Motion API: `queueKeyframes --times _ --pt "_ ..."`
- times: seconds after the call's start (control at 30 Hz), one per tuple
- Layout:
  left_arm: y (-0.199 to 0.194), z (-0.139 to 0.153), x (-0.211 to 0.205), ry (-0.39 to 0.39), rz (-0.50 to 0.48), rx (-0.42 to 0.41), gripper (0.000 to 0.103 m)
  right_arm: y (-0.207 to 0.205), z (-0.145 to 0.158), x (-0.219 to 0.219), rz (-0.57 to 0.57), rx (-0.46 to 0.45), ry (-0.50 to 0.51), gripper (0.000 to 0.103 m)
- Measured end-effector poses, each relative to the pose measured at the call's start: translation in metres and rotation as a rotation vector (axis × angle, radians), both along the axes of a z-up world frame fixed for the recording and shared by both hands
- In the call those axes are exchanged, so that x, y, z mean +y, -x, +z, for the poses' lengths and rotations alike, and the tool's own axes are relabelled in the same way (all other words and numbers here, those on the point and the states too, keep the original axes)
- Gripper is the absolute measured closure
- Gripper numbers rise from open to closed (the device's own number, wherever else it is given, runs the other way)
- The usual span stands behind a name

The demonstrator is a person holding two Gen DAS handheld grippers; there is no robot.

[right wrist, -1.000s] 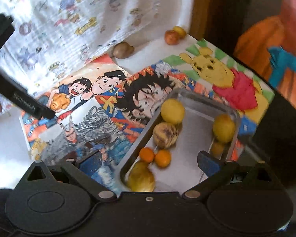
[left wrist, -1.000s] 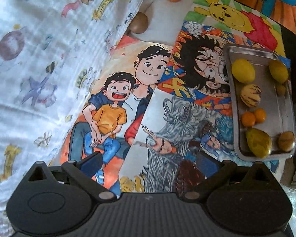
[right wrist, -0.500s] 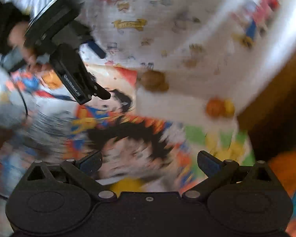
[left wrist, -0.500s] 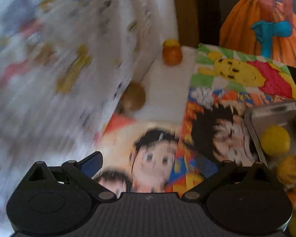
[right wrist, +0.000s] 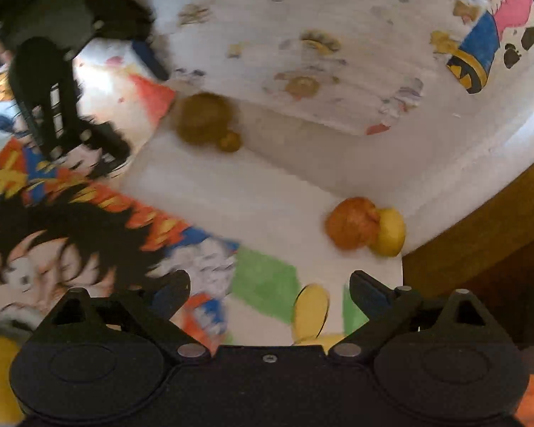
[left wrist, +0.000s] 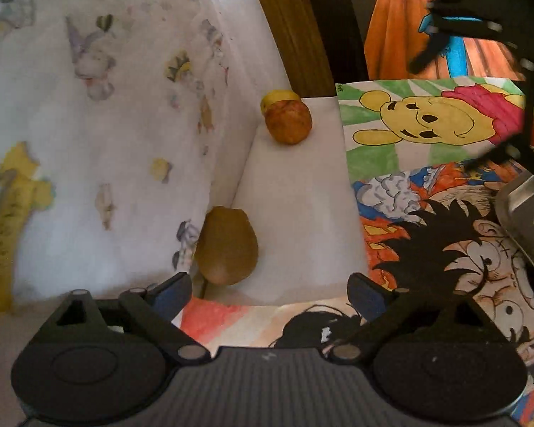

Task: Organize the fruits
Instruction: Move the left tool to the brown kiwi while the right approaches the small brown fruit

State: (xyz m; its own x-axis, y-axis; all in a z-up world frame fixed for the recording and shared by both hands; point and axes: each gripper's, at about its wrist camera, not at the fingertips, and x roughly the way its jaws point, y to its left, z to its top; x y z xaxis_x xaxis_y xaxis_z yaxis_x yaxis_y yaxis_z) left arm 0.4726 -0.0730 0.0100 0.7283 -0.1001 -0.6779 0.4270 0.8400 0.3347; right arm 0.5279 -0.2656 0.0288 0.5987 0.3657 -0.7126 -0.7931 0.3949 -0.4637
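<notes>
A brown kiwi-like fruit (left wrist: 227, 245) lies on the white cloth against the printed sheet, just ahead of my open, empty left gripper (left wrist: 270, 293). Farther back sit an orange-red fruit (left wrist: 288, 121) and a yellow fruit (left wrist: 279, 98) behind it. In the right wrist view the orange fruit (right wrist: 352, 227) and yellow fruit (right wrist: 389, 231) lie just ahead and right of my open, empty right gripper (right wrist: 270, 290); the brown fruit (right wrist: 203, 117) is farther left. The metal tray (left wrist: 523, 210) corner shows at the left view's right edge.
Cartoon drawings (left wrist: 427, 124) cover the table. A printed white sheet (left wrist: 106, 124) rises along the left. A wooden post (left wrist: 295, 28) stands behind the fruits. The right gripper's body (left wrist: 480, 17) shows at upper right; the left gripper (right wrist: 53, 99) shows in the right view.
Both grippers have swung away from the tray toward the loose fruits at the table's far corner. The brown fruit is now close to the left gripper, the orange and yellow ones near the right.
</notes>
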Motion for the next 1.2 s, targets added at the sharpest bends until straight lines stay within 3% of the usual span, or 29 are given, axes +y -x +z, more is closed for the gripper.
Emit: queueKeyframes --times 0.37,0.5,0.73,0.9,1.03,1.2 --pt "-0.025 -0.009 -0.001 0.036 0.105 0.01 0.019 -0.069 0.0 0.054 0.175 0.056 -0.058 0.019" --pt "-0.031 -0.015 -0.003 0.03 0.129 0.001 0.027 -0.076 -0.007 0.075 0.245 0.066 -0.05 0.026" --pt "-0.039 -0.021 0.002 0.027 0.165 -0.027 0.033 -0.087 -0.031 0.094 0.265 0.078 -0.032 0.032" --pt "-0.043 -0.025 0.005 0.022 0.167 -0.036 0.035 -0.093 -0.034 0.104 0.299 0.088 -0.037 0.04" --pt "-0.042 -0.024 0.009 0.066 0.162 -0.063 0.036 -0.093 -0.037 0.112 0.345 0.093 -0.026 0.045" --pt "-0.044 -0.028 0.005 0.031 0.153 -0.071 0.038 -0.093 -0.041 0.12 0.393 0.096 -0.001 0.055"
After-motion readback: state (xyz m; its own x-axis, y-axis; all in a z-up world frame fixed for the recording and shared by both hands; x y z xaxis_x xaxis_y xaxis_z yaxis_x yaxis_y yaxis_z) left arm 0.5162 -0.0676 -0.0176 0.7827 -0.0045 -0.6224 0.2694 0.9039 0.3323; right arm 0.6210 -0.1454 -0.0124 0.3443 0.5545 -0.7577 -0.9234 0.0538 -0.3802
